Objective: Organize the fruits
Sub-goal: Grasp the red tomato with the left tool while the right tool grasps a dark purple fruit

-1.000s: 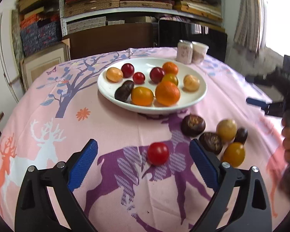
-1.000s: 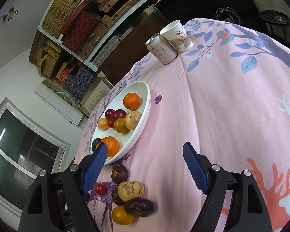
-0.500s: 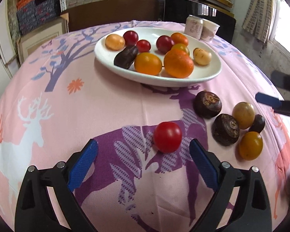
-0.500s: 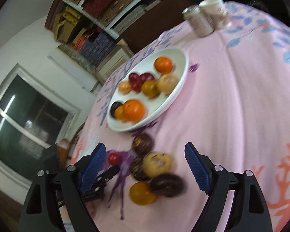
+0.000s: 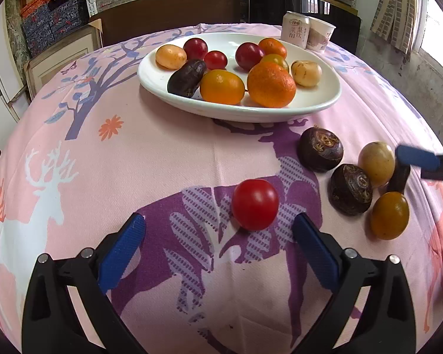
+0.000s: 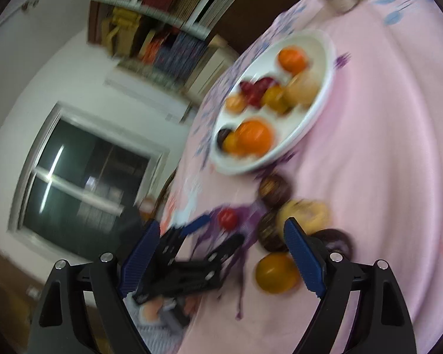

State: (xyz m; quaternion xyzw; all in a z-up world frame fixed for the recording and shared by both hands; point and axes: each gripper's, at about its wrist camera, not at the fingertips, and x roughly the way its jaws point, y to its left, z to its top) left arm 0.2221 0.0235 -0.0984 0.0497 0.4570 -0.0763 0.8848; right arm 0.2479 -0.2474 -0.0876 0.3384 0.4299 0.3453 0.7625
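Left gripper (image 5: 218, 236): jaws opening, already very wide, holding nothing; blue pads low over the cloth, pointing toward the plate.
Red tomato (image 5: 255, 204): on the cloth just ahead of the left pads, nearer the right-hand pad, touching neither; also seen in the right wrist view (image 6: 228, 219), just past the left gripper's tips.
Right gripper (image 6: 221, 246): jaws opening, wide, gripping nothing; one blue finger reaches into the left wrist view from the right edge (image 5: 418, 157), above the loose fruit.
Plate (image 5: 316, 100): white, oval, beyond the tomato on the far half of the table; holds oranges, red and yellow fruits and one dark oblong one.
Orange (image 5: 271, 84): at the plate's near edge, touching a smaller orange-yellow fruit (image 5: 222, 86) beside it.
Loose cluster: right of the tomato, well apart from it; two dark round fruits (image 5: 320, 149) (image 5: 351, 189), a pale yellow one (image 5: 376, 163), an amber one (image 5: 389, 215), and a small dark one (image 5: 398, 177) partly hidden under the right finger.
Cloth (image 5: 150, 153): pink, printed with deer and trees.
Can (image 5: 295, 29) and cup (image 5: 320, 36): side by side behind the plate.
Right wrist view: motion-blurred; the left gripper's black frame (image 6: 192, 268) visible between the right jaws, farther off.
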